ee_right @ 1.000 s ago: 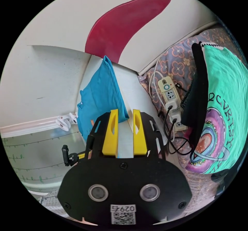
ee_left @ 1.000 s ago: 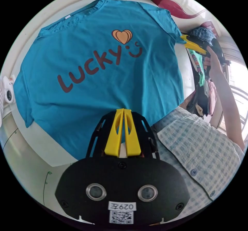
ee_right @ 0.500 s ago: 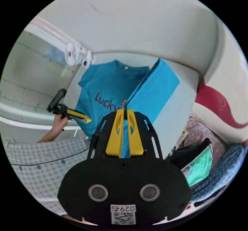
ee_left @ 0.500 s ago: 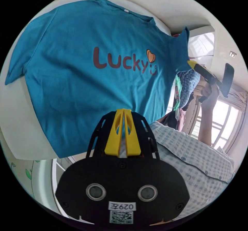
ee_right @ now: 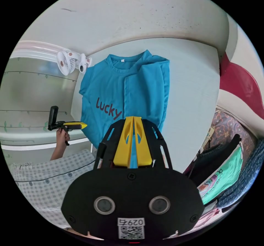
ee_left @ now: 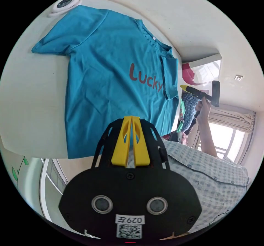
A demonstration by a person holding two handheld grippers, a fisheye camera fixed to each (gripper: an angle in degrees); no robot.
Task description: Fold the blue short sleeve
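we note the blue shirt (ee_right: 121, 97) lying print-up on the white tabletop (ee_right: 189, 92), collar toward the wall, with one side panel and its sleeve now turned over onto the chest and covering the end of the lettering. half a second ago that same flap stood upright off the cloth, pinched at its lower edge in the right claw (ee_right: 133, 119); a second ago the whole front lay open and the full print could be read. so the first lengthwise fold has landed. in the right gripper view the right claw has its yellow jaws drawn together, and blue cloth shows in the slit between them, so we judge it closed on the hem of the folded side. in the left gripper view the left claw (ee_left: 131, 119) also has its jaws pressed together over the bottom edge of the shirt (ee_left: 110, 72), blue showing in the gap, gripping the hem. the opposite sleeve (ee_left: 57, 41) lies flat and spread, unfolded, near a small white fan (ee_left: 64, 3) at the tabletop's far edge. we judge one of the side folds done, the other side and the crosswise fold not yet made. a pile of other clothes (ee_right: 222, 171) sits beside the tabletop.
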